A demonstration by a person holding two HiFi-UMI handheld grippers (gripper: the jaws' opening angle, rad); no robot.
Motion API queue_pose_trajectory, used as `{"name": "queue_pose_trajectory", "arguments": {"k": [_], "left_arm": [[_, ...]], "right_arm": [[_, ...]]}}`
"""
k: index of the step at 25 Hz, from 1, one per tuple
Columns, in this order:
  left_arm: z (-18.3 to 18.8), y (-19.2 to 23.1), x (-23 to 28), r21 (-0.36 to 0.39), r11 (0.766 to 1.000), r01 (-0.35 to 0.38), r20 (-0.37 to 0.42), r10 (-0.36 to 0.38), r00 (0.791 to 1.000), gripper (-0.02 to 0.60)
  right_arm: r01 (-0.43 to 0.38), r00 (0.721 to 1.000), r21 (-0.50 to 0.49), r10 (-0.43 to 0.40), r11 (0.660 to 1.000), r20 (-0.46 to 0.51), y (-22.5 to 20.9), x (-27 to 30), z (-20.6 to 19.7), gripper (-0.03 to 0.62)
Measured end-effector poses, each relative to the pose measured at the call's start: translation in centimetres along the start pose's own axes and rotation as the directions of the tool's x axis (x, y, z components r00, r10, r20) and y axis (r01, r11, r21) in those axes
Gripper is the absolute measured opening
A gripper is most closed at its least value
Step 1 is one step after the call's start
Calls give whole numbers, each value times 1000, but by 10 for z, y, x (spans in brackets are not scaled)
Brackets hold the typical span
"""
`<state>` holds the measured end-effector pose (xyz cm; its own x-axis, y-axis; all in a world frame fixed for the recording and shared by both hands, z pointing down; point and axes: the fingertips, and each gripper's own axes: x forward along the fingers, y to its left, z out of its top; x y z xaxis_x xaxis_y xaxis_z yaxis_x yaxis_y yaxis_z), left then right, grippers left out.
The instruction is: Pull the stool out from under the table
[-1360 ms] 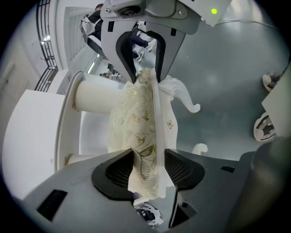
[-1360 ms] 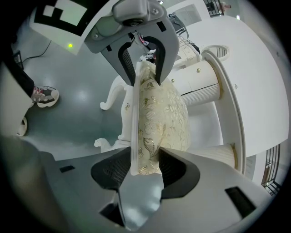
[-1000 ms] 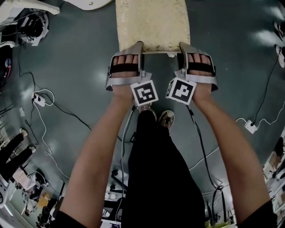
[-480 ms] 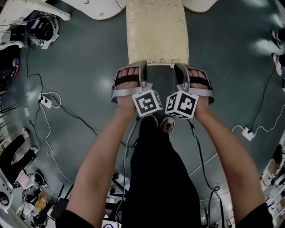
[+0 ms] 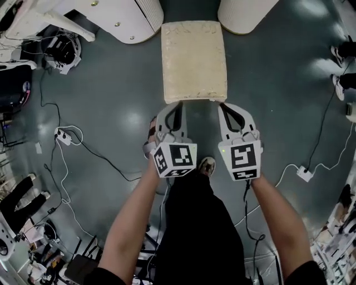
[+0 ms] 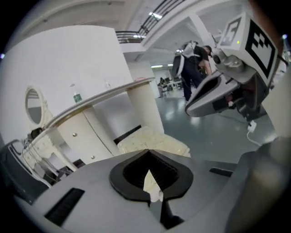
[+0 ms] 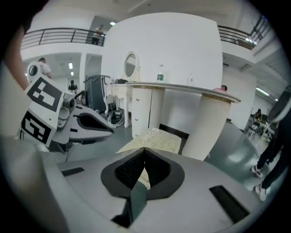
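The stool (image 5: 194, 61), a rectangular seat with a cream cushion, stands on the grey floor in front of the white table (image 5: 129, 18). Both grippers hover just short of its near edge, apart from it. My left gripper (image 5: 176, 107) has just been closing and is now shut with nothing between its pads. My right gripper (image 5: 223, 107) has closed the same way and is empty too. In the left gripper view the stool (image 6: 154, 140) shows beyond the shut left gripper (image 6: 148, 151), with the right gripper (image 6: 223, 88) alongside. The right gripper view shows the stool (image 7: 154, 139) past its shut tips.
The table's round white legs (image 5: 245, 11) stand on either side behind the stool. Cables and a power strip (image 5: 62, 133) trail over the floor at left, another plug (image 5: 303, 172) at right. My own legs and a shoe (image 5: 207, 165) are below the grippers. Equipment clutters the left edge.
Both grippers have come off the stool's near corners, risen and rolled so that their marker cubes face up. Their jaws have closed empty. The stool now lies wholly in front of the table.
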<state>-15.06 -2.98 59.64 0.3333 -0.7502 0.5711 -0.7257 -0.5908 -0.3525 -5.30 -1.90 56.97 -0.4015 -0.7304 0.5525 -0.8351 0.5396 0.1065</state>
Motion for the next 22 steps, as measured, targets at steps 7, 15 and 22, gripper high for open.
{"name": "queue_pose_trajectory", "arguments": {"k": [7,15,22], "left_arm": [[55,6,-52,-249,968,22,69,-5,998,6],[127,17,-126,-321,947,11,136,35,990,6],[179,26,-178,-352,936,-20,163,82,983,6]], "right_arm": [[25,993,117,-38,993,114,-4,-54,54,7],[67,971,205,-111,976,211,-19,-127,124,7],[80,965,235,-134,969,224,-21,-177,168,7]]}}
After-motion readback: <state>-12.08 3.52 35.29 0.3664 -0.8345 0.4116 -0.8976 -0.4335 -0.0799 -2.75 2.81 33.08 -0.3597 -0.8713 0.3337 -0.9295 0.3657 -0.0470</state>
